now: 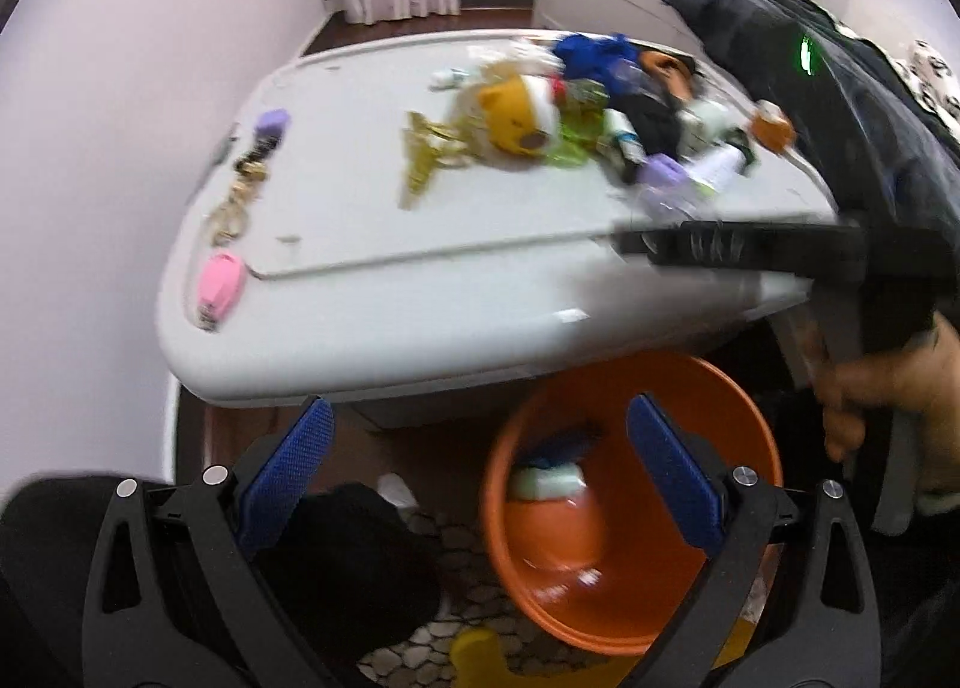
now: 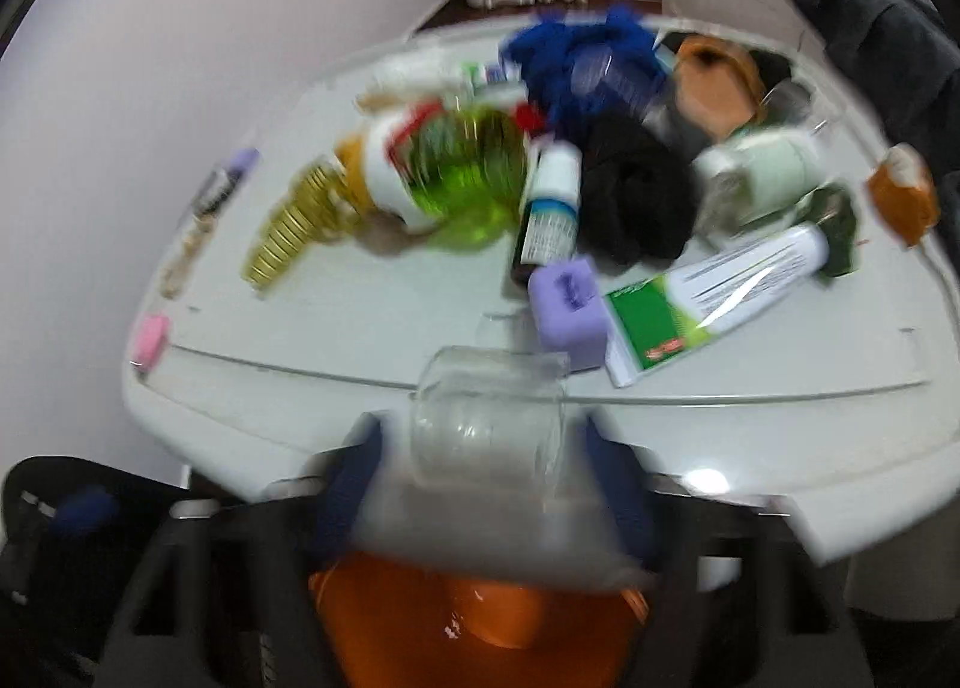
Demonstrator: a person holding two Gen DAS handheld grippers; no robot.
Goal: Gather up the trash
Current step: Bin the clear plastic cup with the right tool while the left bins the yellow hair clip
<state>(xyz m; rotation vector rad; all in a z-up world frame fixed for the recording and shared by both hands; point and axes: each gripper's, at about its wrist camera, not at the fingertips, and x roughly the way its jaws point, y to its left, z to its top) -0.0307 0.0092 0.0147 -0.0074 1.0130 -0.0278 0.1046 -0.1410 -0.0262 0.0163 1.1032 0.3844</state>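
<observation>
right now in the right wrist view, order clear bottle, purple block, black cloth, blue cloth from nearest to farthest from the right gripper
1. clear bottle, between the right gripper's fingers
2. purple block, just beyond
3. black cloth, mid-table
4. blue cloth, far edge

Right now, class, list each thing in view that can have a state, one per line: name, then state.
left hand-held gripper: open, nothing between its pads, above the bin
right hand-held gripper: jaws around a clear plastic cup; grip blurred
clear plastic cup: on its side, at the table edge
orange bin: open, some trash inside
toothpaste tube: lying flat on the white table
</observation>
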